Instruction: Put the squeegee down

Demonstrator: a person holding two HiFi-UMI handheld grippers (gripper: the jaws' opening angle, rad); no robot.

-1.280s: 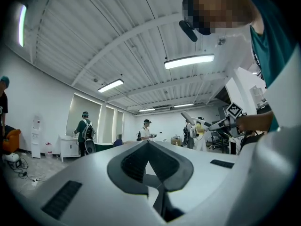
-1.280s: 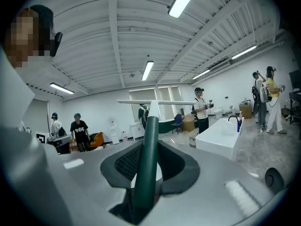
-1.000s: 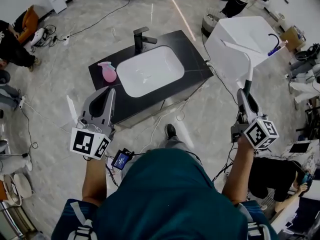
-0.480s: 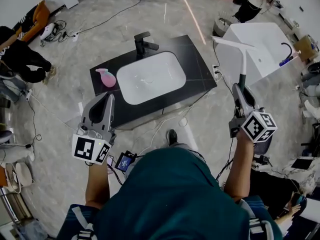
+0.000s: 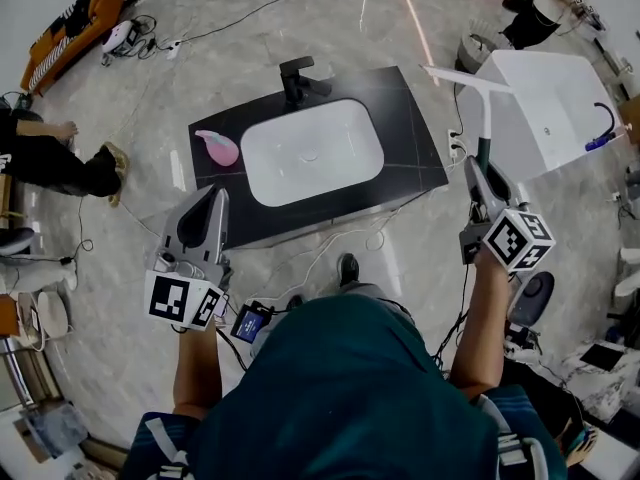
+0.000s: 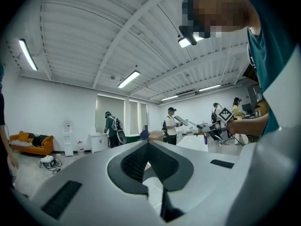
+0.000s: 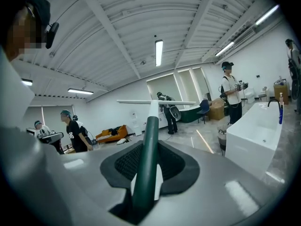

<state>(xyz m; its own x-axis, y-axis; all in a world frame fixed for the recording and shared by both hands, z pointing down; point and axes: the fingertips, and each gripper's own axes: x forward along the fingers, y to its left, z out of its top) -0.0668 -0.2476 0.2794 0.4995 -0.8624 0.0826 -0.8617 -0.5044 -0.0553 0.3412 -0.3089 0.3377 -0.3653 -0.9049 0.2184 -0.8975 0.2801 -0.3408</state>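
The squeegee (image 5: 486,118) juts straight out of the right tool (image 5: 478,173), whose jaws are clamped on its green handle, blade beyond the tips. A second ago the blade hung over the white tub (image 5: 545,108); now it is beside the desk (image 5: 415,158) corner. The left tool (image 5: 212,196) is closed and empty.
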